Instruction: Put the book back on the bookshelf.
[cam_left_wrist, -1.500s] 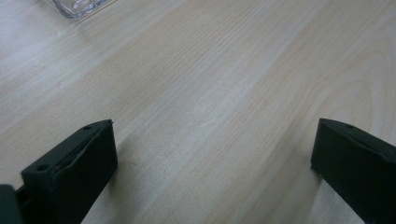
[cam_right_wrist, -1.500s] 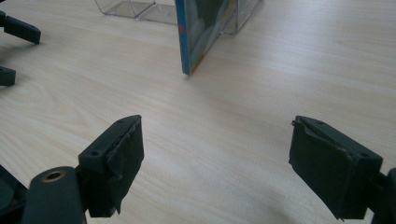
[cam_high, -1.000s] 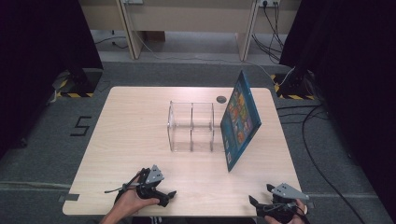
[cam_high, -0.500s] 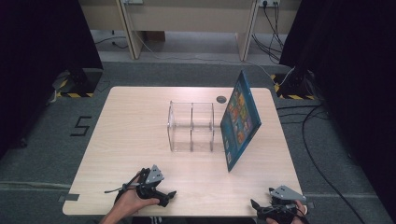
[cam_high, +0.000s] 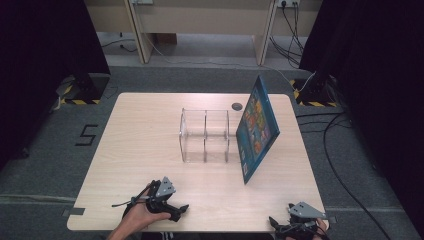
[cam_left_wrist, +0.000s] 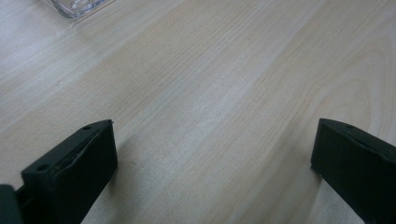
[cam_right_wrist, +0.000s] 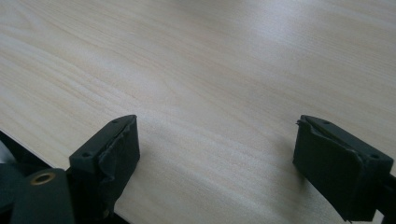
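High view first, at its bottom edge: we hold the left gripper (cam_high: 172, 210) over the near left part of the table (cam_high: 140, 135), our hand (cam_high: 137, 216) wrapped round its black body, a grey three-cornered plate on top and a thin cable trailing off to the left. The right gripper (cam_high: 280, 226) sits at the near right edge of the table, partly cut by the frame, with the same grey plate. Each is well apart from the things farther up the table.

Left gripper view: our two black jaws stand wide apart with nothing between them, blocky and matte, with small screw holes in their top faces. Under them runs pale wood-grain laminate, smooth with a soft sheen. A rounded clear corner of the organiser (cam_left_wrist: 77, 6) shows at the far top left.

Right gripper view: our jaws are likewise spread wide and empty, their pads a little ragged at the edges, hovering low over the same pale grain beside the table's near edge.

Farther off, in the high view, the clear organiser (cam_high: 205, 136) stands mid-table: a see-through rectangular rack with upright dividers making three slots, all of them empty. Just right of it a flat, blue-edged book (cam_high: 256, 129) with a bright printed cover stands tilted on its lower edge; we cannot tell whether it touches the rack. Beyond it, a small dark round disc (cam_high: 236, 106) lies flush near the table's far edge.
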